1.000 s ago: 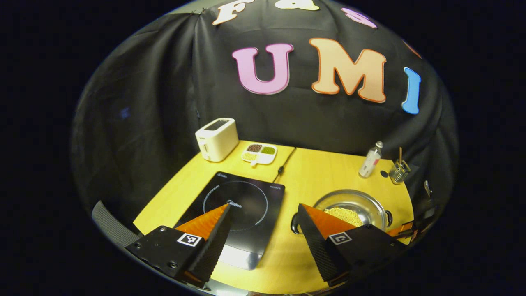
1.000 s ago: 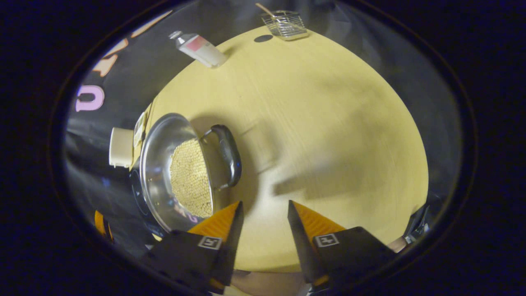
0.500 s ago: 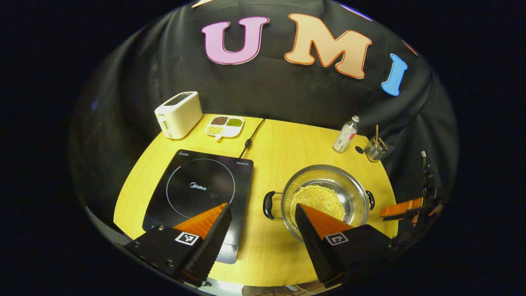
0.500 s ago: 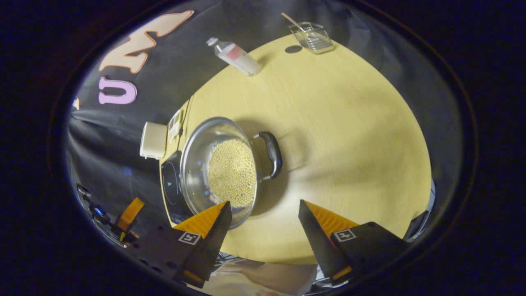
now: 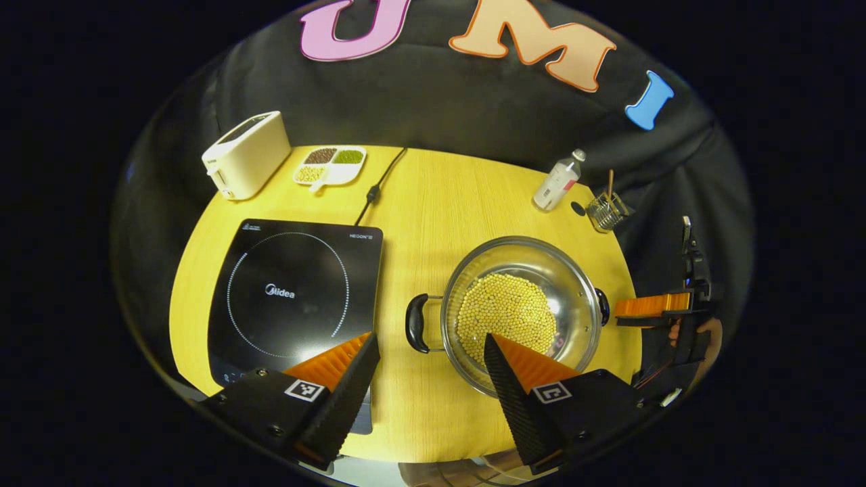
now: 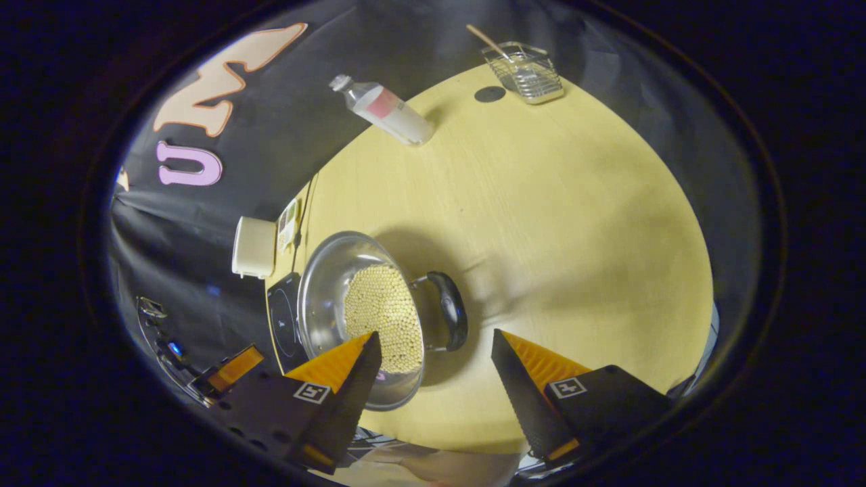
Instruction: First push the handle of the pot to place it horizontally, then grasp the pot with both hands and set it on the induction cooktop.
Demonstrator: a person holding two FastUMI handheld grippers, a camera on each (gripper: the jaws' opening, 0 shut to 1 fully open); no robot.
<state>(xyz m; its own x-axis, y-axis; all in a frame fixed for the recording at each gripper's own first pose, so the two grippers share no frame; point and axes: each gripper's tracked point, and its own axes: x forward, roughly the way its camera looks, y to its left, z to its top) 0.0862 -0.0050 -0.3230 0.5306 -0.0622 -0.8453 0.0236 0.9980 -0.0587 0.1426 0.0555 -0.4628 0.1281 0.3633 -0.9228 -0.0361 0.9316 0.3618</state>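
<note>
Nearest, the left gripper [image 5: 427, 372] and right gripper [image 6: 435, 368] hung above the yellow counter [image 5: 433, 203] with fingers spread wide, gripping nothing. Beyond them the pot [image 5: 521, 308], holding pale beans [image 5: 506, 318], sat just beside the induction cooktop [image 5: 294, 294], handles level; farther back stood a toaster [image 5: 247, 154] and bottle [image 5: 557, 180].

light: dim booth, table [image 5: 433, 203] lit from above | shadows: soft | edges: fisheye-bent, dark | focus: sharp

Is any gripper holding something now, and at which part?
Nothing is held. The left gripper and the right gripper are both open, apart from the pot and its handles.
</note>
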